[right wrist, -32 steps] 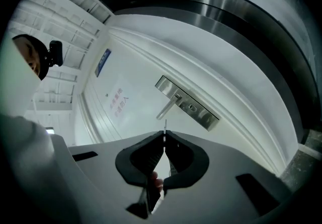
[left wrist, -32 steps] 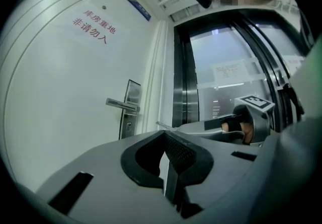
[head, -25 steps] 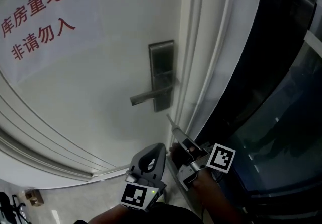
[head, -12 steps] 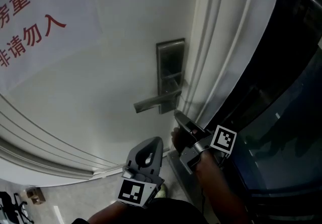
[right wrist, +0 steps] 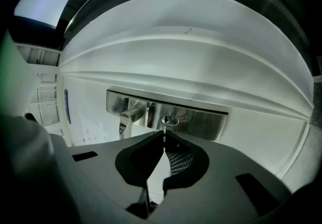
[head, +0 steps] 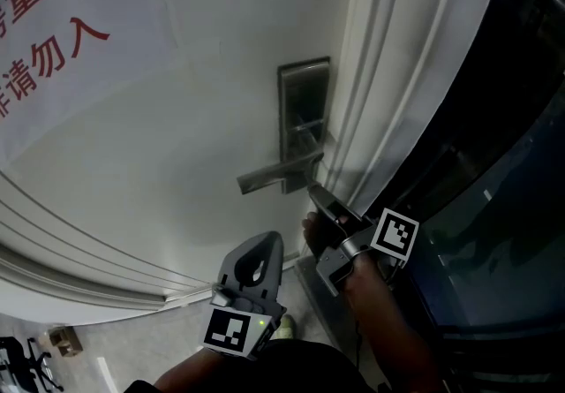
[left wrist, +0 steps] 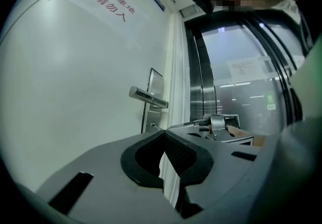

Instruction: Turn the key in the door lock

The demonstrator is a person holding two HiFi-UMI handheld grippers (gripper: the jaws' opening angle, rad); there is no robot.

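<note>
looking down in the head view, a white door [head: 238, 11] carries a sign [head: 53, 38] with red characters at upper left, a steel lock plate [head: 305, 109] and a lever handle [head: 269, 176] near the frame. dark glass [head: 494, 232] fills the right side. the right hand-held gripper [head: 316, 197] reaches up to just below the plate, forearm angled in from the lower right. the left hand-held gripper [head: 272, 243] hangs lower, apart from the door. in the left gripper view its jaws are pressed together on nothing and point toward the handle, with steel panels [left wrist: 198, 77] beyond the frame. in the right gripper view the jaws pinch a thin key [right wrist: 164, 132]. its tip is at the keyhole [right wrist: 169, 119] in the plate, and how far in it sits cannot be told.
</note>
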